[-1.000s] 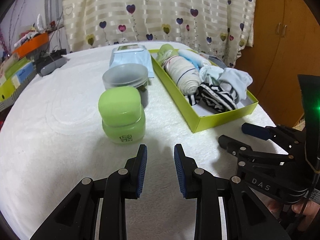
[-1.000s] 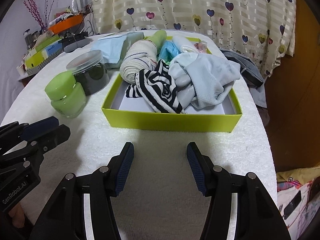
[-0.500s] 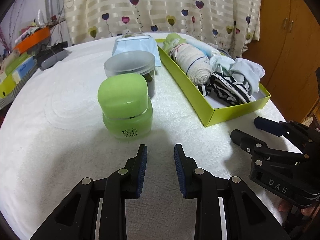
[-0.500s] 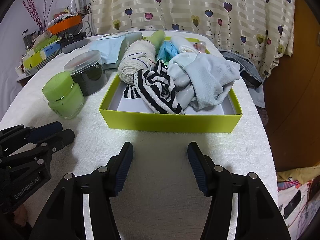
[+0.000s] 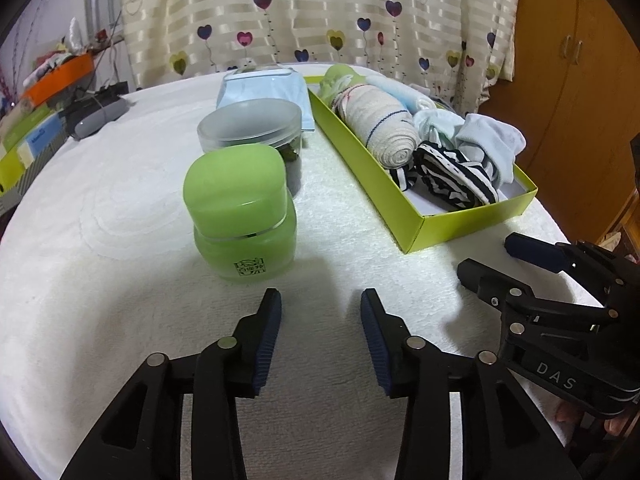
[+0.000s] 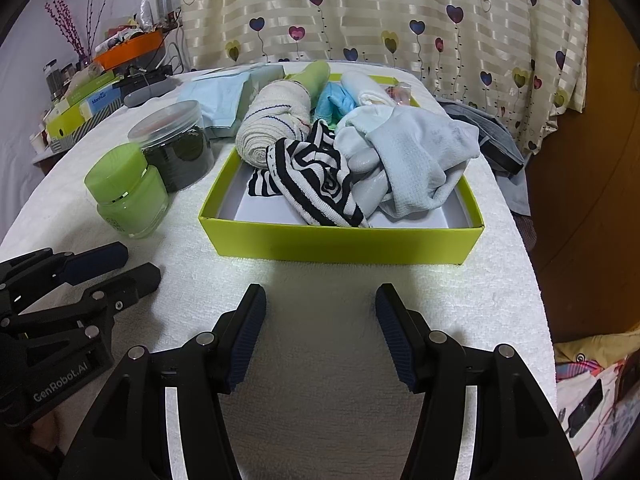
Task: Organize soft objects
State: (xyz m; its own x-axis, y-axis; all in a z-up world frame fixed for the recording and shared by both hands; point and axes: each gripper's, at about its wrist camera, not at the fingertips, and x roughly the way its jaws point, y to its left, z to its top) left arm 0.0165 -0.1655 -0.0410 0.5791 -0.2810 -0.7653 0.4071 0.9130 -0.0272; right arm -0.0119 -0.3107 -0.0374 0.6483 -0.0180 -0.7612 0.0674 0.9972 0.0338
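Observation:
A lime-green open box (image 6: 344, 240) (image 5: 472, 220) on the white towel-covered table holds soft items: a rolled cream cloth (image 6: 276, 128) (image 5: 384, 132), a black-and-white striped sock (image 6: 316, 178) (image 5: 452, 180), pale blue socks (image 6: 416, 148) (image 5: 488, 144), a bright blue cloth (image 6: 334, 102) and a green roll (image 6: 314, 74). My left gripper (image 5: 320, 304) is open and empty just before a green jar (image 5: 242, 212). My right gripper (image 6: 320, 300) is open and empty in front of the box's near wall.
A green jar (image 6: 126, 190) and a clear lidded jar (image 6: 176, 144) (image 5: 252, 128) stand left of the box, with a pale blue packet (image 5: 264, 88) behind them. Boxes and an orange tray (image 6: 128, 50) line the far left. A grey garment (image 6: 492, 140) lies at the table's right edge.
The left gripper has moved forward toward the green jar and its jaws have opened wider. The right gripper has edged slightly closer to the box.

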